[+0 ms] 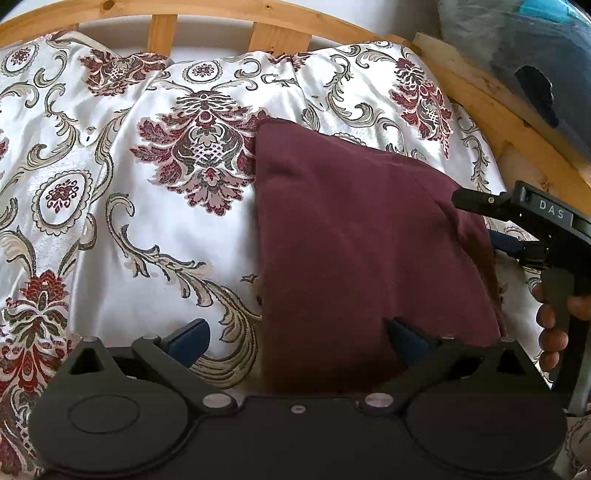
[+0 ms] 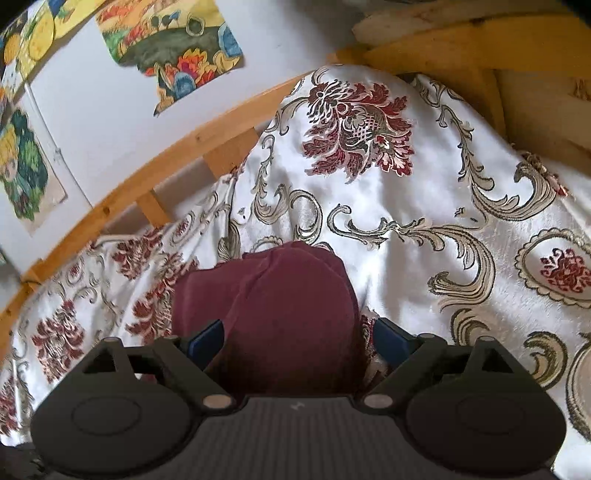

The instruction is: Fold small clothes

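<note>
A folded maroon garment (image 1: 354, 236) lies on the floral bedspread (image 1: 155, 229). My left gripper (image 1: 297, 339) is open, low over the garment's near left edge; its right finger (image 1: 406, 339) is over the cloth and its left finger (image 1: 190, 338) over the bedspread. My right gripper (image 1: 513, 236) comes in from the right at the garment's right edge, held by a hand. In the right wrist view the garment (image 2: 280, 302) lies between the open blue fingers of the right gripper (image 2: 297, 343), and nothing is gripped.
A wooden bed frame (image 1: 221, 14) runs along the back and right of the bed. Paintings (image 2: 170, 40) hang on the white wall. A dark bag (image 1: 524, 62) sits beyond the right rail.
</note>
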A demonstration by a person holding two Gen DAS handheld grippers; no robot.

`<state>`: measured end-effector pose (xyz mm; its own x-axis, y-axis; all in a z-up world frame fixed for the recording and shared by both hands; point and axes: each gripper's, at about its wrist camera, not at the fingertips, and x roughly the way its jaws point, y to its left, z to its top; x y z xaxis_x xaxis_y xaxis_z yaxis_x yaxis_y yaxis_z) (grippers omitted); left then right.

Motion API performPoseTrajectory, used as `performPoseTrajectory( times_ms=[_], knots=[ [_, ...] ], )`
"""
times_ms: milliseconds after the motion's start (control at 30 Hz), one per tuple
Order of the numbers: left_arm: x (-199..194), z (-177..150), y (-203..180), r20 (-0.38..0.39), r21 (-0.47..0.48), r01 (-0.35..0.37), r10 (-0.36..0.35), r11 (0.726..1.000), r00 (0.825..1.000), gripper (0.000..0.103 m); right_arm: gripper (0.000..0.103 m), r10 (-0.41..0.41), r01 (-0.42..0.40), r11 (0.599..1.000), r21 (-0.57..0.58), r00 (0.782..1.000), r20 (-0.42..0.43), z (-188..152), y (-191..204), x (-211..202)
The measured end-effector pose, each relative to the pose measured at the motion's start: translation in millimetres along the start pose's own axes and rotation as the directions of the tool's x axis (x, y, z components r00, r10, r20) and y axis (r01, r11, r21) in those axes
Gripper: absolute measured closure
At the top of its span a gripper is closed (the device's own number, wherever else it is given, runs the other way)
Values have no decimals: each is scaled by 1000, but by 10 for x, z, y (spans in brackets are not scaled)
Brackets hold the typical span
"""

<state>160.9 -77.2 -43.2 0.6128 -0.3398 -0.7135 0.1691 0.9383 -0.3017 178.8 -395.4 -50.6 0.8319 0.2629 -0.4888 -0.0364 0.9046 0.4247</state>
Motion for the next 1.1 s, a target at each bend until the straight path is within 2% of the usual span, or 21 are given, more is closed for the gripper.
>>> performPoseTrajectory(
  times_ms=[67, 133, 267, 367, 533, 700, 900, 1100],
  knots=[
    [18, 6, 4, -5, -3, 0, 0, 1000, 1000, 1, 13, -1, 1, 1000, -10, 1000, 0, -11, 4, 25],
    [36, 13, 19, -14, -14, 5, -5, 1000, 1000, 0, 22, -3, 3, 1000, -27, 1000, -10, -32, 23, 65],
    [57, 15, 60, -26, -45, 20, -21, 999, 999, 0, 31, 0, 0, 999, -38, 1000, -10, -65, 33, 134],
    [64, 10, 71, -29, -54, 25, -26, 998, 999, 0, 46, -13, 13, 1000, -5, 1000, 9, -74, -7, 159],
    [73, 11, 70, -30, -50, 26, -28, 998, 999, 0, 60, -16, 16, 1000, -1, 1000, -4, -83, -27, 186],
    [56, 21, 62, -20, -49, 31, -32, 998, 999, 1, 64, -29, 29, 1000, -3, 1000, -5, -104, -1, 211],
    [-24, 132, 98, 44, -36, 81, -79, 996, 996, 3, 65, -25, 25, 1000, 13, 1000, -8, -99, -24, 211],
    [58, 298, 258, 58, -123, 66, -59, 990, 997, 5, 66, -23, 23, 999, 23, 1000, -11, -103, -34, 217]
  ],
)
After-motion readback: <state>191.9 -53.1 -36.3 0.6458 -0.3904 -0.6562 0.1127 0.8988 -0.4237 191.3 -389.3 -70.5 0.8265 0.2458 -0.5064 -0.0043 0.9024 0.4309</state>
